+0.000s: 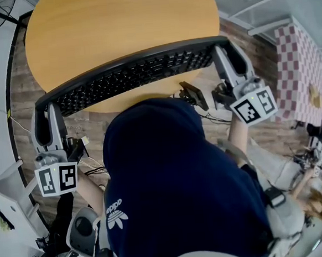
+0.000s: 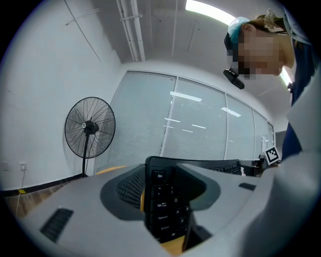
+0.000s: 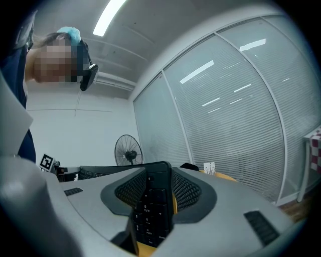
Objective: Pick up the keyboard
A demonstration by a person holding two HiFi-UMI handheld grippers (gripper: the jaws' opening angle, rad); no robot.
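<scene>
A long black keyboard (image 1: 132, 75) hangs tilted above the near edge of the round wooden table (image 1: 114, 23). My left gripper (image 1: 47, 109) is shut on the keyboard's left end, where the Esc key side (image 2: 163, 201) stands pinched between the grey jaws. The keyboard's right end is clamped by my right gripper (image 1: 220, 51), and the number-pad keys (image 3: 150, 211) show between its jaws. Both ends are off the tabletop.
The person's dark hooded top (image 1: 176, 185) fills the lower middle of the head view. A standing fan (image 2: 90, 128) is by the white wall. A red-checked cloth (image 1: 298, 70) sits at the right. Cables (image 1: 95, 169) trail over the wooden floor.
</scene>
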